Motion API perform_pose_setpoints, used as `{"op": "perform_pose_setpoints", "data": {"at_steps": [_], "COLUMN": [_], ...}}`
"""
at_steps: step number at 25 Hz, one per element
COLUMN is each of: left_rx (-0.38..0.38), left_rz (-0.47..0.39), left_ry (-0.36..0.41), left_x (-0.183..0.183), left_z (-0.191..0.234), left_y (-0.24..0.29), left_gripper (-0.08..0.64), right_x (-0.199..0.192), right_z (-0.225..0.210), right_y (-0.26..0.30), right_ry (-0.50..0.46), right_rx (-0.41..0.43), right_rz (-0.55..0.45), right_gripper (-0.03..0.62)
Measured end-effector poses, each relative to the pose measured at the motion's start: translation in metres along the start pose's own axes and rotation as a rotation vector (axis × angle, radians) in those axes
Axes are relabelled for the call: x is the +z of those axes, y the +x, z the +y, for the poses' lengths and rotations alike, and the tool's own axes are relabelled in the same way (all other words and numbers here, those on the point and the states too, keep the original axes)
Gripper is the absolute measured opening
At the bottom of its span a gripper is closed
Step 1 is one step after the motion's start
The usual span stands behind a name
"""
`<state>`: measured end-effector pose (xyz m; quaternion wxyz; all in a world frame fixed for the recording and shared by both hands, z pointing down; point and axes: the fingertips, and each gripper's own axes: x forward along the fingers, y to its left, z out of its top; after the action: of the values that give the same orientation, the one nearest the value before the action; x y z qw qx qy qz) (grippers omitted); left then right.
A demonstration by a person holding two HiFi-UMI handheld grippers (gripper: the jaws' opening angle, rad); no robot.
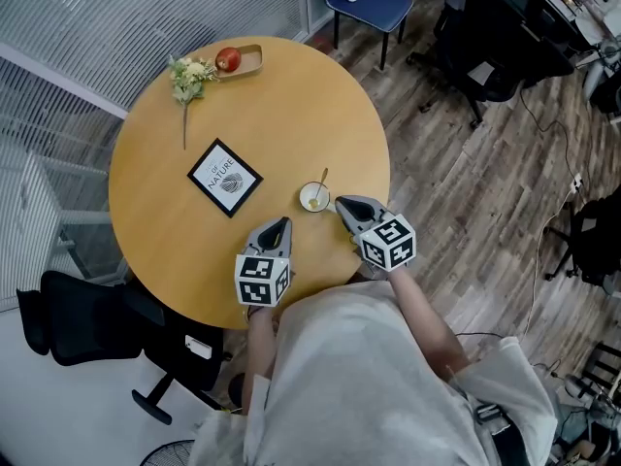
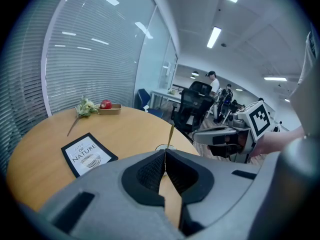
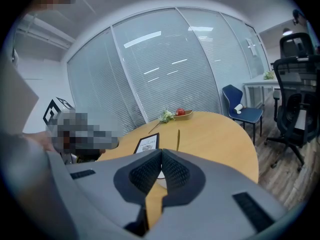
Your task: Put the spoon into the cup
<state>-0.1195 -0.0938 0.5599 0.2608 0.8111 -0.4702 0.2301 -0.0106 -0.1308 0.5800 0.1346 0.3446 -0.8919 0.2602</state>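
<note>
The slim gold-coloured spoon (image 1: 323, 178) stands bowl-down in the small white round cup (image 1: 313, 198), its handle leaning up over the rim on the side away from both grippers. Judged from that, the task looks done. The cup sits just ahead of the right gripper (image 1: 342, 203) and a little to its left. It is ahead and to the right of the left gripper (image 1: 281, 222), which is a bit further off. Each gripper's own view shows its jaws pressed together with nothing between them, the spoon handle (image 2: 171, 134) rising just past the tips.

The main risk is the right gripper's nearness. Its tips are almost at the cup, so a careless swing to its left, or a forward nudge as it pulls off, could clip the rim. That might tip the cup, which looks light, or flick the leaning spoon out. The handle stands tall and off-centre, so even a light brush could lever the cup over.

The round wooden table (image 1: 291, 115) edge lies close behind both grippers, so a knocked cup could roll towards the person. Further ahead of the left gripper is a black-framed card (image 1: 225, 178). Far beyond that are a sprig of pale flowers (image 1: 189, 76) and a red apple (image 1: 228, 59) in a shallow wooden tray (image 1: 250, 58), well clear of any mishap.
</note>
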Motion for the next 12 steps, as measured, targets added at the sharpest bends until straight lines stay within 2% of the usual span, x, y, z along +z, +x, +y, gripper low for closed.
{"op": "perform_pose_setpoints", "data": {"at_steps": [12], "left_rx": [0.018], "left_rz": [-0.004], "left_ry": [-0.024], "left_x": [-0.005], "left_z": [0.011], "left_y": [-0.007], "left_gripper": [0.009], "right_x": [-0.002], "right_z": [0.004], "right_y": [0.006], "right_ry": [-0.004], "right_rx": [0.002], "right_rz": [0.014], "right_gripper": [-0.003]}}
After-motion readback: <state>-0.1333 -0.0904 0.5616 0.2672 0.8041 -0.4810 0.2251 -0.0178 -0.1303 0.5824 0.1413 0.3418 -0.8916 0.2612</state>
